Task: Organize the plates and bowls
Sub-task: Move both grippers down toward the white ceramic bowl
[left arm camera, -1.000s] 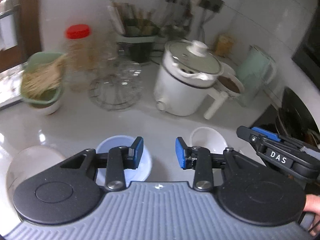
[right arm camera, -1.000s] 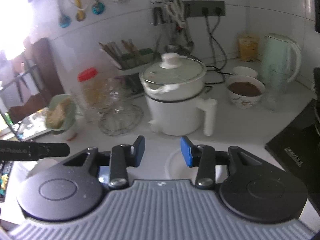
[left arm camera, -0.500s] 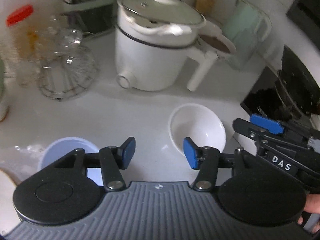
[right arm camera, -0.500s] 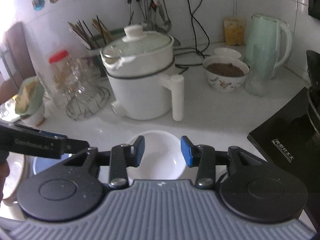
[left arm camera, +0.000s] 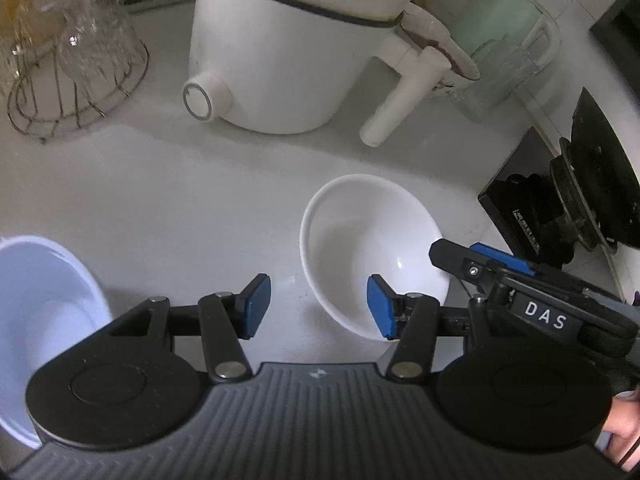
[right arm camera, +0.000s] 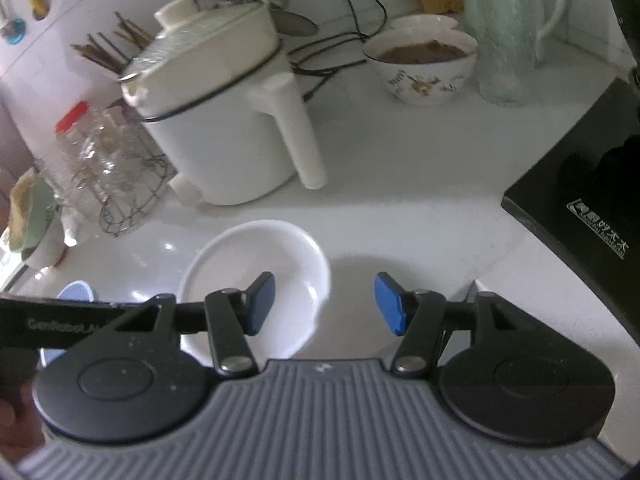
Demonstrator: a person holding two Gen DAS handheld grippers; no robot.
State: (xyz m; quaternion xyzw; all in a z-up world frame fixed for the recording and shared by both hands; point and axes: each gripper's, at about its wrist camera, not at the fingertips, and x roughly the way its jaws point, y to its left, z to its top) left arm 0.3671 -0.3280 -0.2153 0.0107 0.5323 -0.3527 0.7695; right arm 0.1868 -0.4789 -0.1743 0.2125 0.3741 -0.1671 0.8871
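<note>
Both tongs gape wide and hold nothing. Left tongs (left arm camera: 319,306) straddle the near-left rim of the white bowl (left arm camera: 372,248), one pad inside it, one outside. Right tongs (right arm camera: 325,302) hover at the bowl's right rim, left pad over the bowl. It sits upright on the counter (left arm camera: 180,184) before the cooker (left arm camera: 288,52). A blue bowl (left arm camera: 36,312) stands well left.

My left gripper (left arm camera: 318,306) has one bowl (left arm camera: 372,252) ahead-right, another bowl (left arm camera: 44,312) far left, cooker (left arm camera: 296,48) beyond.
</note>
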